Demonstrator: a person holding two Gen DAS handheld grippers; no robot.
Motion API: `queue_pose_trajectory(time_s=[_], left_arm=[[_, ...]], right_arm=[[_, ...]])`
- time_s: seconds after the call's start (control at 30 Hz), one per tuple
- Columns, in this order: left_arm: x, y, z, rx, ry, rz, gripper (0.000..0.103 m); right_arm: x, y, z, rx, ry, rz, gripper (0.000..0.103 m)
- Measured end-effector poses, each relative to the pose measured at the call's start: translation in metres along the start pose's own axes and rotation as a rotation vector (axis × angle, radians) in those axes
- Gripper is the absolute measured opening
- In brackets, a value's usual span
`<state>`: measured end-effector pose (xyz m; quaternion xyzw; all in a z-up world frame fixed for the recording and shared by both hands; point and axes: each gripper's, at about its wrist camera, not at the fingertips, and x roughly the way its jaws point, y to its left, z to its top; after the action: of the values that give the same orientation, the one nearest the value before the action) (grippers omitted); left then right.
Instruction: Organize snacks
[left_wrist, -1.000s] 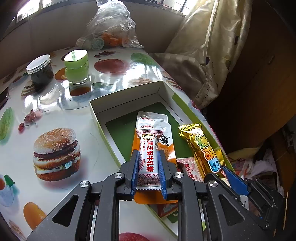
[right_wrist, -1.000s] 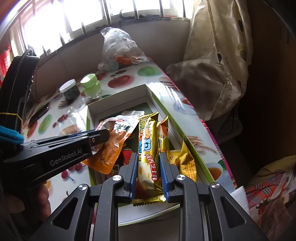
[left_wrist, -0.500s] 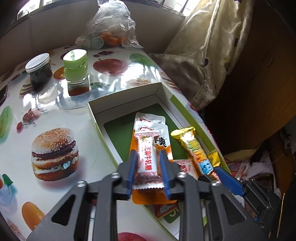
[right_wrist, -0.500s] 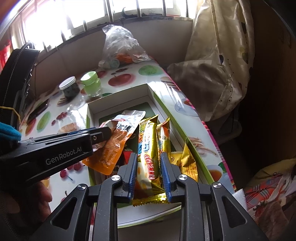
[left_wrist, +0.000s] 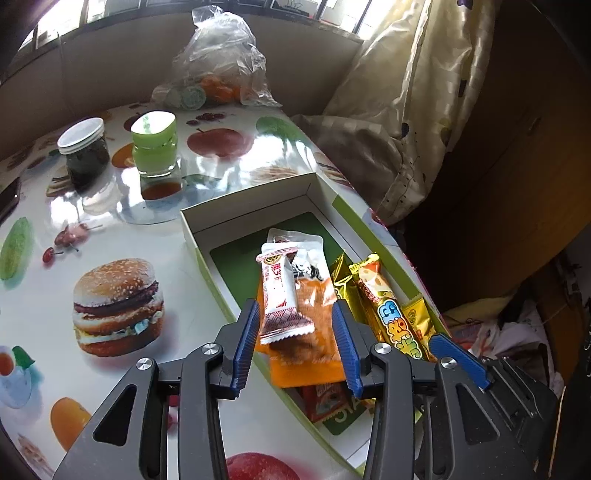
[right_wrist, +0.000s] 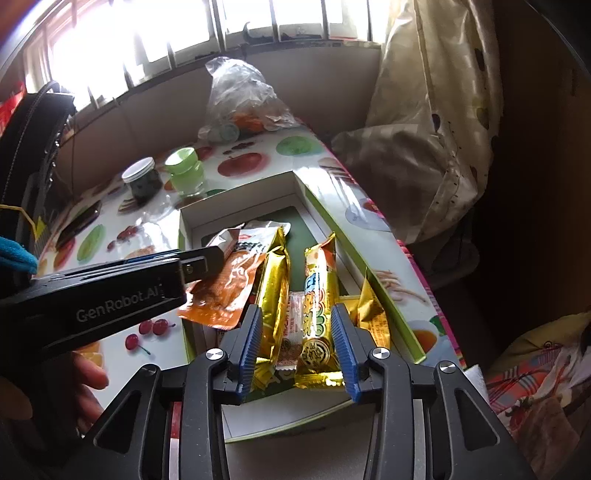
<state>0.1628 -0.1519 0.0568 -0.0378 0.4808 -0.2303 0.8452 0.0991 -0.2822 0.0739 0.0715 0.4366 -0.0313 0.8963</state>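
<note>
Both grippers' fingers (left_wrist: 246, 334) (opening, gripping nothing) hover inside the box (left_wrist: 236, 201) walls.

The tabletop (left_wrist: 207, 229) has a glossy, smooth printed covering that mirrors the window light. The box (left_wrist: 243, 201) is matt white cardboard with a matt green floor. The gold bars (right_wrist: 273, 291) are wrapped in shiny metallic foil; the orange pouch (left_wrist: 310, 343) is glossy plastic film. The bag (left_wrist: 221, 62) at the far edge is thin, crinkled clear plastic. Each hand-held gripper (left_wrist: 297, 345) (right_wrist: 297, 343) is matt black plastic with ribbed blue pads and bright metal screws. The curtain (left_wrist: 417, 92) is satin-sheen cloth.
</note>
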Motion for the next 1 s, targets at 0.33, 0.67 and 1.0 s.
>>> queue_pose_trajectory(time_s=[0.33,0.67,1.0], left_arm=[[-0.026,-0.007,-0.019,0.055,-0.060,0.045,0.042],[-0.045,-0.013,-0.051,0.107,-0.098,0.086,0.043],[-0.043,-0.014,-0.094,0.178,-0.075,0.117,0.043]], right_arm=[[-0.019,-0.001,-0.015,0.007,-0.051,-0.018,0.038],[-0.032,0.003,-0.034,0.004,-0.084,-0.015,0.039],[-0.035,-0.003,-0.062,0.030,-0.066,-0.030,0.046]])
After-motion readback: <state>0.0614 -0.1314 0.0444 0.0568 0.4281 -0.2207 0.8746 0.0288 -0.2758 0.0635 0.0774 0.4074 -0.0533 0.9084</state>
